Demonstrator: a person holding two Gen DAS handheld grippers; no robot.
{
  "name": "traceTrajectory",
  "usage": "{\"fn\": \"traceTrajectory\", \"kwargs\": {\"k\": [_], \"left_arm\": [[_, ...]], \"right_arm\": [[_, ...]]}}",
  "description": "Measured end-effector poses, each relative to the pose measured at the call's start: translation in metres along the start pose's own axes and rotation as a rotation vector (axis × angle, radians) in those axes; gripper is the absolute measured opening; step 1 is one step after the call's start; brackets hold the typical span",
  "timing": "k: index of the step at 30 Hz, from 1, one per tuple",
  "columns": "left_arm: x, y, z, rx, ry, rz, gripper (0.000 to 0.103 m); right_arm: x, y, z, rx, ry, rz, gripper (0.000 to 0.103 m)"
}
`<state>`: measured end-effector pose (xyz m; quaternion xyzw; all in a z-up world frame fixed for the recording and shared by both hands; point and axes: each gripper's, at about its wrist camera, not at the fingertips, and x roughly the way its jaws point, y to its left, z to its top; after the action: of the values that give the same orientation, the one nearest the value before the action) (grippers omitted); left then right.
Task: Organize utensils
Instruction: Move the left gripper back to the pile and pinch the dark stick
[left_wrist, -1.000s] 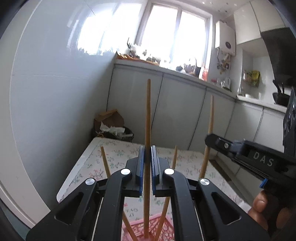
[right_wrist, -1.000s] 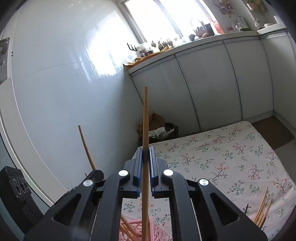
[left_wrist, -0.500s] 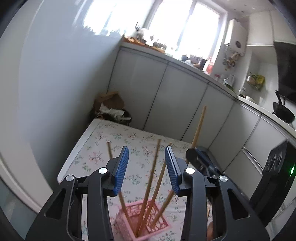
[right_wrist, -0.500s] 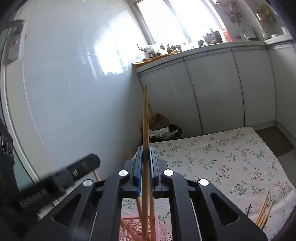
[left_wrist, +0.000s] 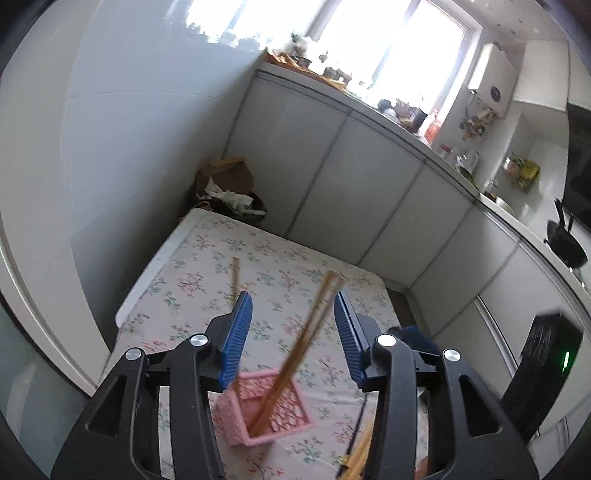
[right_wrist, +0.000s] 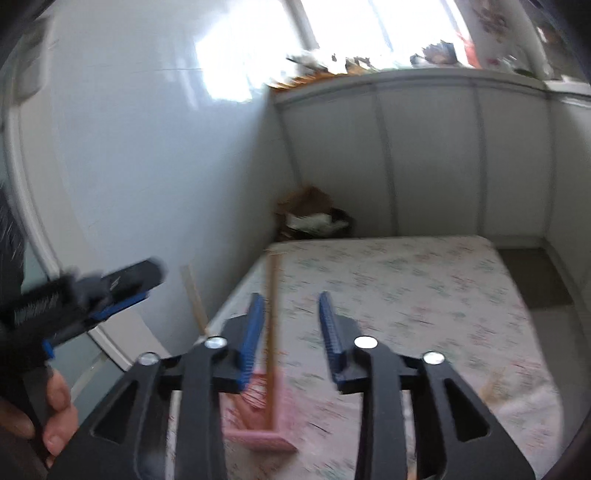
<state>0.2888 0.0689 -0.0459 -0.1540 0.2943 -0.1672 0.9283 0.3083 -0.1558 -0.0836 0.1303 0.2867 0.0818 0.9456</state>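
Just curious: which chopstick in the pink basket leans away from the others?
The single chopstick poking up behind the left gripper's blue pad; the other chopsticks lean right together in the basket.

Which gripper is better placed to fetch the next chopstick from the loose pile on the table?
Right, probably. Both grippers are open and empty above the pink basket, but the loose chopsticks lie beyond the right gripper; in the left gripper view they sit at the lower right edge.

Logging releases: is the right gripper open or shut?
Open. The right gripper has its blue pads spread, with a chopstick standing loose in the pink basket.
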Motion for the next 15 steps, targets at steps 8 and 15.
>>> {"fn": "traceTrajectory", "kwargs": {"k": [8, 15], "left_arm": [[0.003, -0.086, -0.035, 0.242, 0.118, -0.068, 0.044], [0.057, -0.134, -0.095, 0.412, 0.333, -0.07, 0.044]], "right_arm": [[-0.041, -0.136, -0.019, 0.362, 0.241, -0.067, 0.035], [-0.031, -0.204, -0.065, 0.595, 0.472, -0.124, 0.037]]}}
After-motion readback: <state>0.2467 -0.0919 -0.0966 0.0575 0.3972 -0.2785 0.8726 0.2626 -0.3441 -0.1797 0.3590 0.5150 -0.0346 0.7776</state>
